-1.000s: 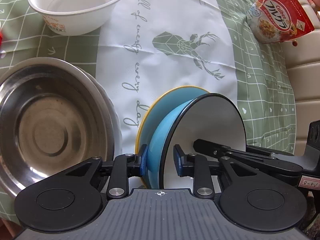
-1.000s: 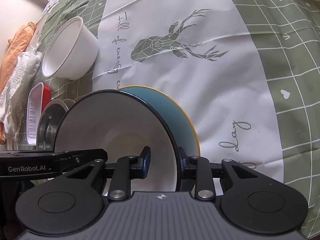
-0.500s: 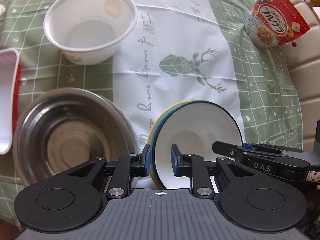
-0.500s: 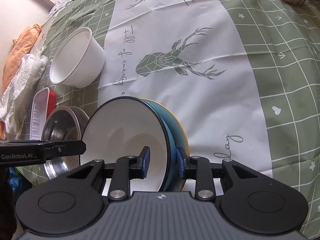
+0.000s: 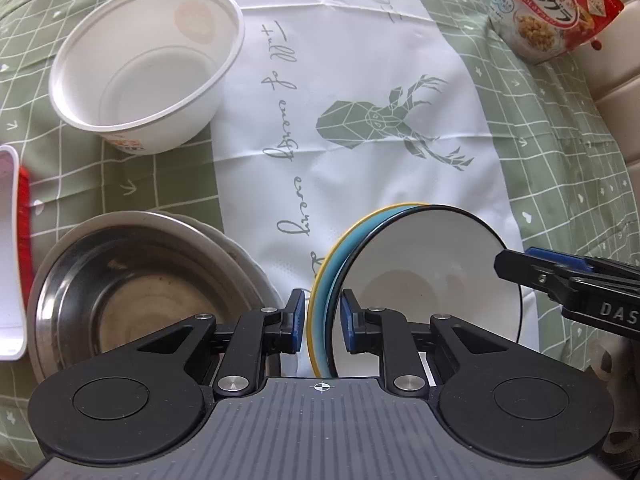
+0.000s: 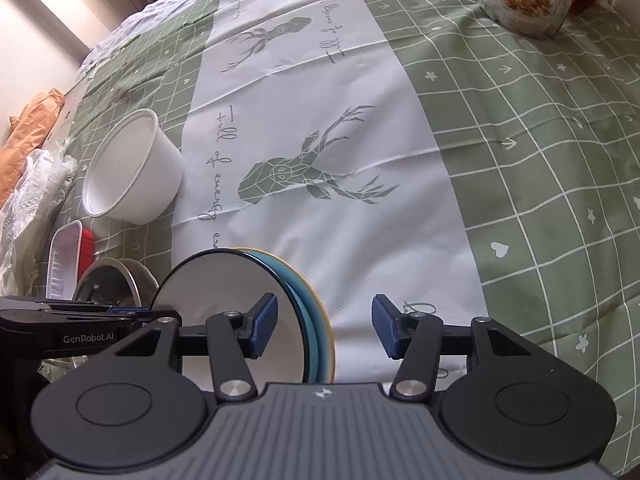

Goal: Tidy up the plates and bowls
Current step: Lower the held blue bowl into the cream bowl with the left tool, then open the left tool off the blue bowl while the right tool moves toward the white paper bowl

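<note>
Left hand-held gripper (image 5: 320, 326) clamps the nested white bowl (image 5: 432, 280) and blue plate (image 5: 332, 264) by the rim at 6 o'clock so the right hand-held gripper (image 6: 324, 330), jaws opening around them, can let go.

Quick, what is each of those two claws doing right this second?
Left gripper: shut on the stacked plates, a white plate against a blue plate, held on edge.
Right gripper: jaws opening, pads off the plates' rims.

right gripper (image 6: 324, 330) opening | white plate (image 6: 224, 312) between jaws, unpressed
</note>
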A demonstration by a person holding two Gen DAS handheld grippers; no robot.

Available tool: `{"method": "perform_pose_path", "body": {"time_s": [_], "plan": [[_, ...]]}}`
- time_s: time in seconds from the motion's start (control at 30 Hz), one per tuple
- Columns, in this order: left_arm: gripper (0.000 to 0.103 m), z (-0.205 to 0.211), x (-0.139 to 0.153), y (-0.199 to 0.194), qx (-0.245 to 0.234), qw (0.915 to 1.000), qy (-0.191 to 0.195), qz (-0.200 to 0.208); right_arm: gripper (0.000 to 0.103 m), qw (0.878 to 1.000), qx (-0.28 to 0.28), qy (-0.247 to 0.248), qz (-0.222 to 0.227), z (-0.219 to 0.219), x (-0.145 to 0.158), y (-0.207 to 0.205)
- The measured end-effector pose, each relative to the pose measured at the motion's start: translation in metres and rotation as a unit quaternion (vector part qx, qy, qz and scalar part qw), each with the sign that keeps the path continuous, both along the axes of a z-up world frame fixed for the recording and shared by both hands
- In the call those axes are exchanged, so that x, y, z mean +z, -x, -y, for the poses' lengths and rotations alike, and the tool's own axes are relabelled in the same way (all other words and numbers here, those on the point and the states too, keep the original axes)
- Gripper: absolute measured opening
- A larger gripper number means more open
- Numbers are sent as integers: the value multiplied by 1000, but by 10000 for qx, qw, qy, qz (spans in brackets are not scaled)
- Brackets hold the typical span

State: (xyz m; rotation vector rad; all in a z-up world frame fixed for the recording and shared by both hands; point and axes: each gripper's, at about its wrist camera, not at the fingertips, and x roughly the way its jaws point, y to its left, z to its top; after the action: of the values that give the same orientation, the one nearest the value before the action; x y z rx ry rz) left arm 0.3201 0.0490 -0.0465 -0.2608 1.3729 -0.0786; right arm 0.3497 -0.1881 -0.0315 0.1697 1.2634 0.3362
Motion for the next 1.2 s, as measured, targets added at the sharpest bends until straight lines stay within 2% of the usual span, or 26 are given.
{"method": "perform_pose_path", "body": {"time_s": [0.3,0.4,0.57,0.67,0.87,1.07,1.2], "plan": [[24,6,-18,-11,-25,9999,44,-151,51,9905,-316,-749,-1105,-2,-58,0],[27,0,-26,-15,110,9992,247,-293,43,9878,-213,-900,-1254,-9,-67,-3],[27,-6,-33,-19,243,9978,481,-395,43,9913,53,-737,-1088,-20,-65,-5],[35,-5,-30,-23,135,9980,509,-354,43,9930,180,-672,-952,-23,-60,-9],[36,-9,-24,-32,238,9968,726,-225,43,9951,118,-653,-730,-21,-52,-29],[36,-1,-24,-43,274,9983,478,-164,44,9965,17,-565,-623,-21,-55,-42],[35,-1,-20,-43,314,9978,579,-99,45,9962,-61,-520,-695,-16,-62,-44]]}}
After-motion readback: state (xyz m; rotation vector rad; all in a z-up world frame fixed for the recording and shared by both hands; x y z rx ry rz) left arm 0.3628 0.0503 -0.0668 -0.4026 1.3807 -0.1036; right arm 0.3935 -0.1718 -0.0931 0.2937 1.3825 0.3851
